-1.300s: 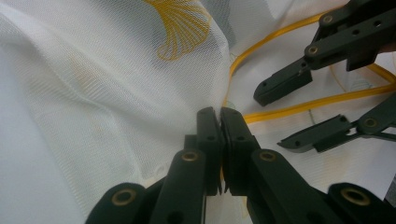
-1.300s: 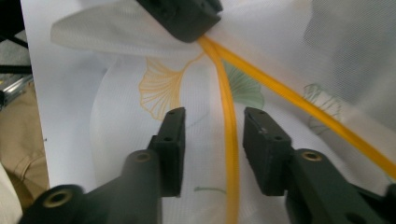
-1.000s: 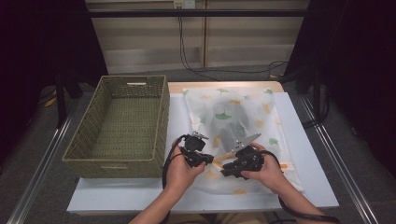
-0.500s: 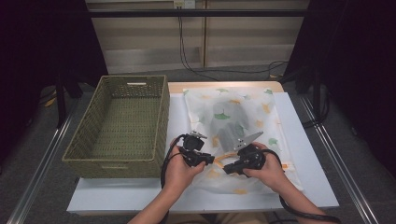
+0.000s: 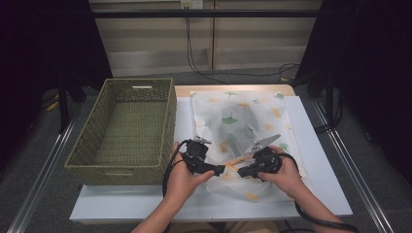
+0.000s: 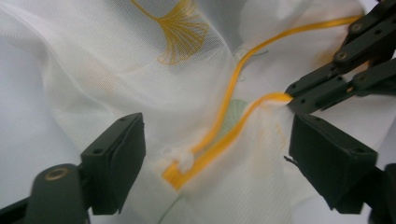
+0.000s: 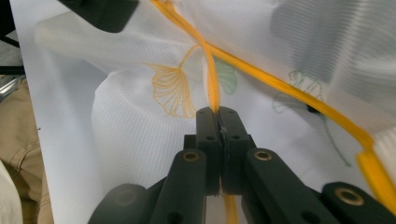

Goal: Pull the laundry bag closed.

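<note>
A white mesh bag (image 5: 238, 116) printed with ginkgo leaves lies on the table, with a yellow strip (image 6: 233, 84) running along its near edge. My left gripper (image 5: 221, 170) is at that edge. In the left gripper view its jaws (image 6: 219, 154) have just been opening and now stand wide. The strip and mesh lie between them and the pads do not touch either. My right gripper (image 5: 240, 172) faces it, tip to tip. The right gripper (image 7: 217, 114) is shut on the yellow strip (image 7: 212, 88), and its tips (image 6: 292, 95) pinch the strip's loop.
A green woven basket (image 5: 126, 131) stands at the left of the white table (image 5: 316, 160), close to my left hand. A dark object shows through the mesh in the bag's middle (image 5: 233, 128). Cables trail from both grippers toward the table's near edge.
Both hands have kept their place at the bag's near edge. The left gripper's jaws have spread apart, while the right gripper has kept its pinch on the strip.
</note>
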Tool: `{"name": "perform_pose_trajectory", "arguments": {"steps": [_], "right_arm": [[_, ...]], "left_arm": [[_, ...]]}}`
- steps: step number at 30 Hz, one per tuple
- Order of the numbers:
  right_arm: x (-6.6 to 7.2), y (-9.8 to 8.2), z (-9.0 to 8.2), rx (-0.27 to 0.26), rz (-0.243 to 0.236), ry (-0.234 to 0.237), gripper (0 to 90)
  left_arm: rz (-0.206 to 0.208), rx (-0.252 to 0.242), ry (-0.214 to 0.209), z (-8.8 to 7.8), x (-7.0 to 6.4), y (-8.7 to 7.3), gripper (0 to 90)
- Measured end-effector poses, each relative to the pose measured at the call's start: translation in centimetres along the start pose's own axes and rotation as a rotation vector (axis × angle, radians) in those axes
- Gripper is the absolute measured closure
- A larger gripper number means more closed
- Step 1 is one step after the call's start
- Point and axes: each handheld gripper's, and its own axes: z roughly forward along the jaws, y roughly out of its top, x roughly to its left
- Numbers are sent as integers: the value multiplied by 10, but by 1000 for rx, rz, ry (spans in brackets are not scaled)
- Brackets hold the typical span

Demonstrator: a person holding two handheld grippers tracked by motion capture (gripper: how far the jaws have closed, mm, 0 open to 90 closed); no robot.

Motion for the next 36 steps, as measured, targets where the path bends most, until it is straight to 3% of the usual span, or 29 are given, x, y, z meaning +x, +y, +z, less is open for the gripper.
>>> {"name": "perform_pose_trajectory", "arguments": {"steps": [4,11,16,22,27,36], "right_arm": [[-3,-2,-4,-15,6,-7,893],[-5,-2,-7,-12,13,-14,893],[-7,-3,-10,-25,27,-20,893],[-7,-3,-11,-27,27,-20,893],[-7,-3,-12,-32,29,-23,892],[-7,-3,-12,-37,36,-15,891]], "left_arm": [[-30,28,13,2,2,-5,98],[-32,44,26,3,6,-8,62],[-48,44,-3,2,7,-9,79],[-56,98,-54,7,7,-12,128],[-94,111,-81,9,10,-15,218],[-93,93,-113,2,13,-13,558]]}}
